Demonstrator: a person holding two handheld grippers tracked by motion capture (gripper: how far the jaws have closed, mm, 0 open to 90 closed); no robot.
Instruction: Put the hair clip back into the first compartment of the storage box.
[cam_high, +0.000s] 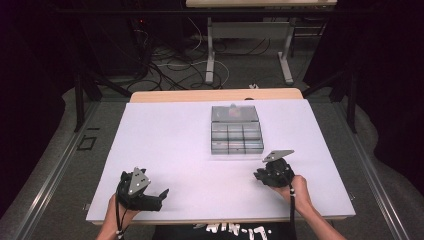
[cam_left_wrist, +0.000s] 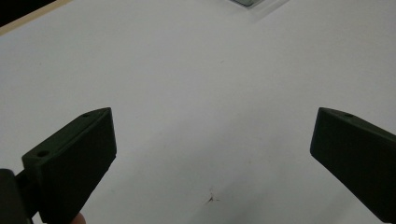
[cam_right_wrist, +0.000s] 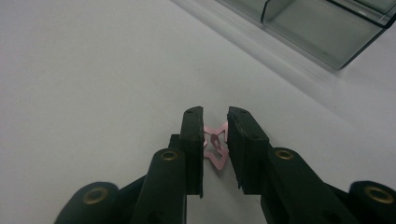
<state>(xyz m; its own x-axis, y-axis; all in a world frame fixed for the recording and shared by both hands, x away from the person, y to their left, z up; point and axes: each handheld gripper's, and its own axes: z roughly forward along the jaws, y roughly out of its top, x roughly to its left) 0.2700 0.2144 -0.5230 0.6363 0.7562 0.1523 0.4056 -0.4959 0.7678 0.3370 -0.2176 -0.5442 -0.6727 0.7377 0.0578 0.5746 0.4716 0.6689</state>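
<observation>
Jaws of the left gripper (cam_high: 161, 196) stand wide apart with nothing between them; in the left gripper view they frame bare white table (cam_left_wrist: 196, 93) and a small brownish mark (cam_left_wrist: 212, 198) on it. In the high view this gripper rests near the table's near-left corner, held by the person's left hand (cam_high: 116, 215), its tips pointing toward the right. Farther right and toward the far side sits a clear plastic compartment box (cam_high: 236, 136), its lid raised at the back and its long axis running away from the person. Just beyond its near-right corner the right gripper (cam_high: 260, 175) is held low over the table by the right hand (cam_high: 299, 192). In the right gripper view its jaws are drawn close on either side of a small pink clip (cam_right_wrist: 215, 145), a flat cut-out piece lying on the table with its long axis running along the jaws, away from the camera, one forked end pointing toward the box wall. The pads look to touch its two sides, so the clip is pinched.
</observation>
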